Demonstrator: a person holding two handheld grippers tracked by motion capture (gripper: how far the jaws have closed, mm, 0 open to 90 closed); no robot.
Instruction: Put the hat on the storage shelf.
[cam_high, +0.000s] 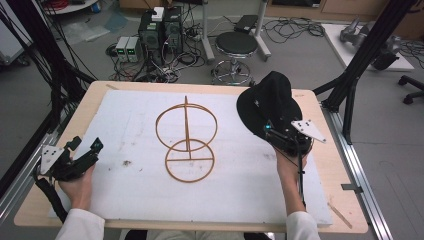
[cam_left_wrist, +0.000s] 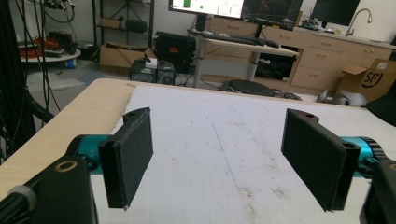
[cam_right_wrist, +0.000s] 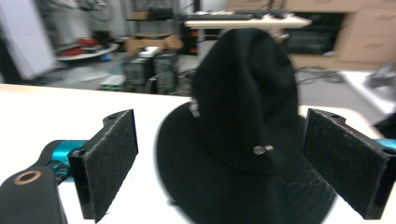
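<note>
We have the right tongs (cam_high: 280, 134) wide open and empty at the near brim of the black hat (cam_high: 269, 102), which sits on the right of the surface (cam_high: 125, 120) beside the wire stand (cam_high: 187, 140). Left tongs (cam_high: 82, 147) rest open, empty, far left. To grip well, we should straddle the brim squarely before closing.

Hat (cam_high: 267, 102): plain black, small silver stud on crown. Wire stand (cam_high: 187, 140): tan-orange. Mat (cam_high: 140, 190): white, faint brown specks. Table (cam_high: 95, 92): pale wood. Left gripper (cam_left_wrist: 217, 158) and right gripper (cam_right_wrist: 219, 163): black jaws, teal fittings, grey plate. Sleeves (cam_high: 80, 225): white
</note>
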